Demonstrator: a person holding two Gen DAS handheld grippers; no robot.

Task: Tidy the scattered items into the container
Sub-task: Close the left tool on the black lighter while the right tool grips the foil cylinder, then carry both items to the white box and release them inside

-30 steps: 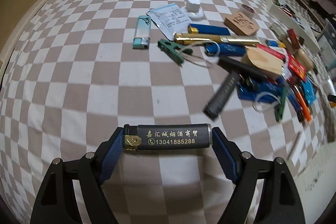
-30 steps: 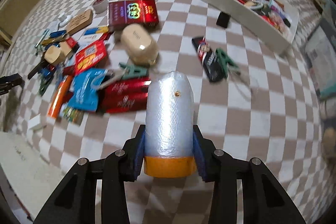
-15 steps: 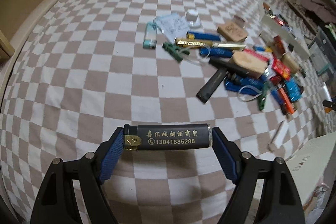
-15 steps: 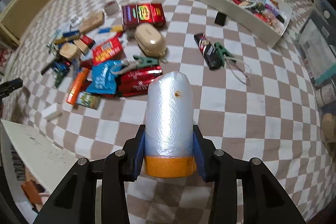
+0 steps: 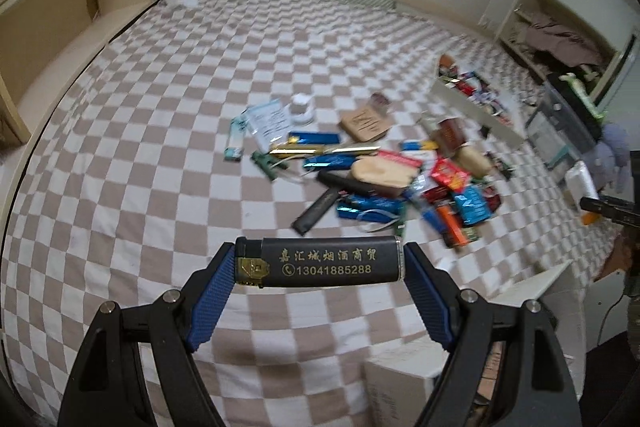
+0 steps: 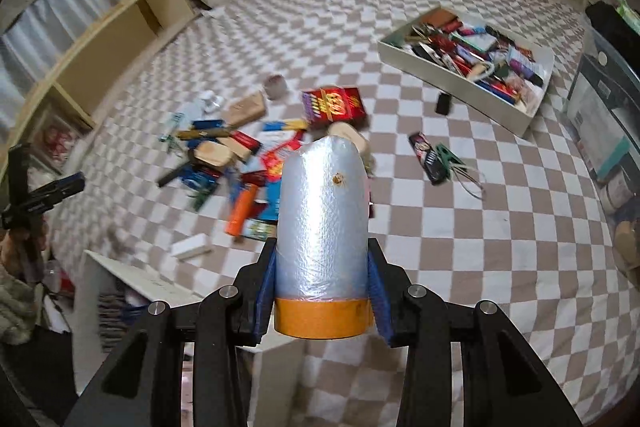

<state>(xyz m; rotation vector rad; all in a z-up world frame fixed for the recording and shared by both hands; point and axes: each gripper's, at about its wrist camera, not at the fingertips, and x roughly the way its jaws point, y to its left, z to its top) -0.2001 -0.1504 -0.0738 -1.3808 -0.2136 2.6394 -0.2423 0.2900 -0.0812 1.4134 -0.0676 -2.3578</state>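
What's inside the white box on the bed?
The white box is crammed with small things: lighters, keys, colourful packets, heaped nearly to its rim. Whatever lies underneath that heap, and the box's bottom, is covered, so it cannot be seen.

You get soft, even indoor light — faint shadows, no glare. Heavy fisheye bending with black corners. Ahead of your grippers, the clutter pile (image 5: 400, 171) smears with motion blur — held lighter (image 5: 320, 263) stays sharp.
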